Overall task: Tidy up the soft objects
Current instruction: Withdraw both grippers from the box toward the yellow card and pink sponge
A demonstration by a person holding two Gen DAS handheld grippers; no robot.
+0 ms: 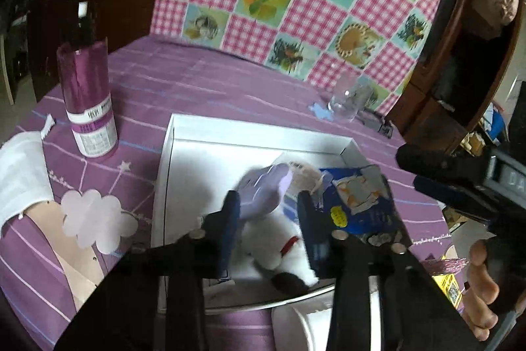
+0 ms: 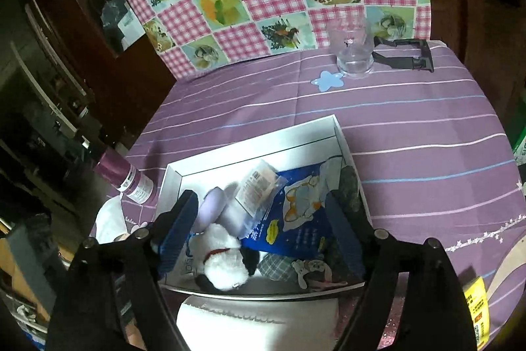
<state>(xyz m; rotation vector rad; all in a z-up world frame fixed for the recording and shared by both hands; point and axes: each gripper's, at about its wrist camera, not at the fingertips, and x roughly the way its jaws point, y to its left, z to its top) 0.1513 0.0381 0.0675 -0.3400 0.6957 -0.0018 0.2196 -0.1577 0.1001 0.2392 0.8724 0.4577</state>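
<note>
A white shallow box lies on the purple cloth. Inside lie a white plush dog with a red collar, a lilac soft pouch, a blue cat-print packet, a clear wrapped pack and a plaid item. My left gripper is open, its fingers on either side of the plush and lilac pouch. My right gripper is open above the box, gripping nothing; it also shows in the left wrist view.
A purple can stands left of the box. A clear glass and a blue star tag sit at the back. A black clamp lies behind. A white roll is at the near edge.
</note>
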